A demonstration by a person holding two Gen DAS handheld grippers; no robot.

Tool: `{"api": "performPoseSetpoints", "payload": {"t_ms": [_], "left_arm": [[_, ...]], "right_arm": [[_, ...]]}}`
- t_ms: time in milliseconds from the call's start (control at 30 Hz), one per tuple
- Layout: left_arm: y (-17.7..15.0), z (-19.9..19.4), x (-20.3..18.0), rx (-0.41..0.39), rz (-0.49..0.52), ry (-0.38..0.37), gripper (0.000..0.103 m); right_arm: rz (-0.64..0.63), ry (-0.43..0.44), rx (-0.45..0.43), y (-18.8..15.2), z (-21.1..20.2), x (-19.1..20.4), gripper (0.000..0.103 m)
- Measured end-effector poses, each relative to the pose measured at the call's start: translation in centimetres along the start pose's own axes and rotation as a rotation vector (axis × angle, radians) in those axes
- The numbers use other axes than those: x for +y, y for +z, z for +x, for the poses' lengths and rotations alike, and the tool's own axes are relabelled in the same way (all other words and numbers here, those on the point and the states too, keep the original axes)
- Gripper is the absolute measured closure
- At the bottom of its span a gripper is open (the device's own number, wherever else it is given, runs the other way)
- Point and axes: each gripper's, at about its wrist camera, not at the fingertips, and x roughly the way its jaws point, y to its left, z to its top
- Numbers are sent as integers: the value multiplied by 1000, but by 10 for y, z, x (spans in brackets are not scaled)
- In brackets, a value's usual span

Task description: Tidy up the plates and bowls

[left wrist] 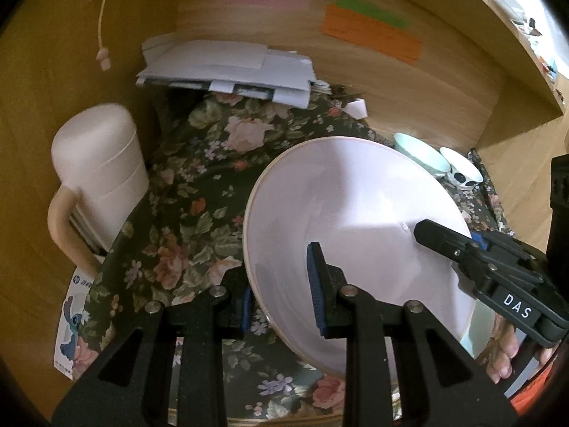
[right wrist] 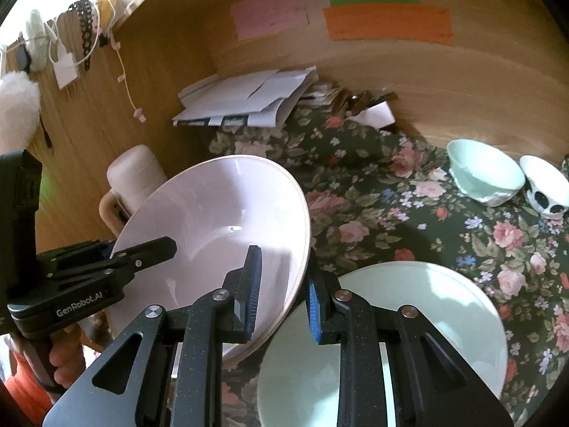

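The pink plate (left wrist: 355,220) hangs tilted above the flowered cloth (left wrist: 185,213), held at opposite edges by both claws. It looks like glazed ceramic: stiff, smooth and probably slippery, fairly heavy for its thin rim, and likely to chip or break if it drops or knocks another dish. The rim is the only sensible place to take it, since the broad face offers nothing to pinch, and two grips on opposite sides keep it from swinging.

The left claw (left wrist: 281,284) is pinching the plate's near-left rim, one blue pad on the face and the other behind the edge. The right claw (right wrist: 281,288) is pinching the opposite rim in the same way, its pads nearly together with only the thin edge between them. A slack grip on such a narrow, glossy edge could let the plate slide out, so I judge steady pressure matters more than speed.

Just below and to the right lies a pale green plate (right wrist: 444,306) flat on the cloth, probably where the pink one should be stacked. Farther back sit a pale green bowl (right wrist: 483,174) and, just beside it, a white bowl with black spots (right wrist: 544,185). A cream container (left wrist: 99,163) and a stack of papers (left wrist: 227,67) stand toward the back of the surface.
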Motion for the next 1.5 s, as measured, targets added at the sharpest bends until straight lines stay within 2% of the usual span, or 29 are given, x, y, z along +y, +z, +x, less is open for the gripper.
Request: {"api": "performPoseSetpoints", "payload": {"t_ms": [333,600,800,1067,1167,1433,1500], "left_arm": [[-9,9,23,25,-41,6,77],[-17,21,40,49,-75,-2,77],[-21,30,47,56,-88,-15,77],[-22,35,50,54,-81,-26,76],[-22,31,47,29,-54,-10,76],[-14,16,44,-33,-10,26,76],[-10,12,41,-40,0,20,66]], "right_arm": [[-11,7,58,-5,24,12,82],[-5,21,146,-8,45,13,82],[-20,-3,180,-8,51,15,82],[-23,-43,155,-6,51,15,79],[-29,-60,138,-6,48,15,79],[-11,-35,95,-1,33,8,79],[-24,-39,75,1,26,8,77]]}}
